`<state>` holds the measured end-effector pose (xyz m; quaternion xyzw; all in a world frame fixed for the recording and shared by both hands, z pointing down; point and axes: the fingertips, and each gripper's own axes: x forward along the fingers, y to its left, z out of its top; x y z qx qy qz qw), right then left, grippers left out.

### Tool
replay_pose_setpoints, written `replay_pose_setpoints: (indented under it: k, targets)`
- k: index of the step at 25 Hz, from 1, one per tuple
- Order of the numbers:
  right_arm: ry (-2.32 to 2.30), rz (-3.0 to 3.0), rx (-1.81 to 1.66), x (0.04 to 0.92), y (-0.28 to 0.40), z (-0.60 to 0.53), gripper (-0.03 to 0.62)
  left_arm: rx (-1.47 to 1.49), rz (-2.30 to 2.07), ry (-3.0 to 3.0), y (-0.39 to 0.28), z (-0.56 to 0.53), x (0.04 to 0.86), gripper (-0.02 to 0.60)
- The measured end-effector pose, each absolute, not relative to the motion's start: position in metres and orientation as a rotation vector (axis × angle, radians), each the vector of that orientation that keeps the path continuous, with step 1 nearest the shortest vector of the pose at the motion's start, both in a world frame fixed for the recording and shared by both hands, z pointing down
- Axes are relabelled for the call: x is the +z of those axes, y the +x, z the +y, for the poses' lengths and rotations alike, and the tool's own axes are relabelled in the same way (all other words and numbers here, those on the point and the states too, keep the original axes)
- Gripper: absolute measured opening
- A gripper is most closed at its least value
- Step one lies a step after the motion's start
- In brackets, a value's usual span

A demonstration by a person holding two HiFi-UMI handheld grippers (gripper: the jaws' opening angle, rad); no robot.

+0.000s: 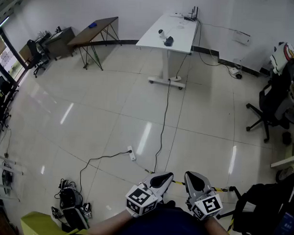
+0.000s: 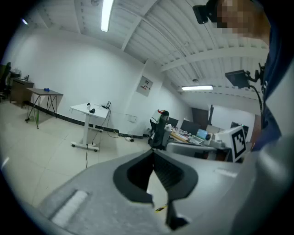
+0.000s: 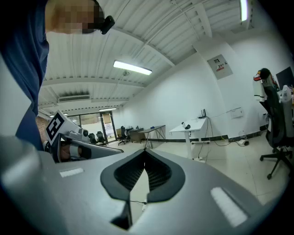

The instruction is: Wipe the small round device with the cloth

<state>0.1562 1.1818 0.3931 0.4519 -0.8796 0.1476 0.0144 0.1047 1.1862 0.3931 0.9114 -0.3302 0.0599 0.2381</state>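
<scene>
Tiled floor (image 1: 114, 104) is separating the desk (image 1: 178, 28) at 12 o'clock from left gripper (image 1: 165, 178) and right gripper (image 1: 192, 178), both shut, empty.
Cable (image 1: 162, 129) lying across the way is likely threatening a trip.

1. A white desk (image 1: 171, 33) stands at 12 o'clock in the head view, with a black router (image 1: 191, 16) at its far end.
2. A brown folding table (image 1: 94, 31) stands at 11 o'clock, near the wall.
3. A black cable (image 1: 164, 115) runs from the desk across the pale tiled floor (image 1: 89, 117) toward 6 o'clock.
4. A white power strip (image 1: 131, 153) lies just left of that cable.
5. A black office chair (image 1: 272, 102) stands at 3 o'clock.
6. A yellow-green object (image 1: 39, 225) sits at 7 o'clock, and a dark bag (image 1: 261, 210) at 5 o'clock.
</scene>
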Motion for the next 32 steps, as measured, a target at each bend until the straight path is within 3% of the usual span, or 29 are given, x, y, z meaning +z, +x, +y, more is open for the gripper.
replay_pose_setpoints:
  k: [14,32]
  targets:
    - [1.385,-2.663,0.495,0.397,0.097,1.035,0.011,0.048,-0.902,2.430,0.036,1.034,0.402,0.002]
    - [1.213,-2.768,0.532,0.404,0.101,0.877,0.011,0.080,-1.077,2.385,0.047,0.886,0.406,0.002]
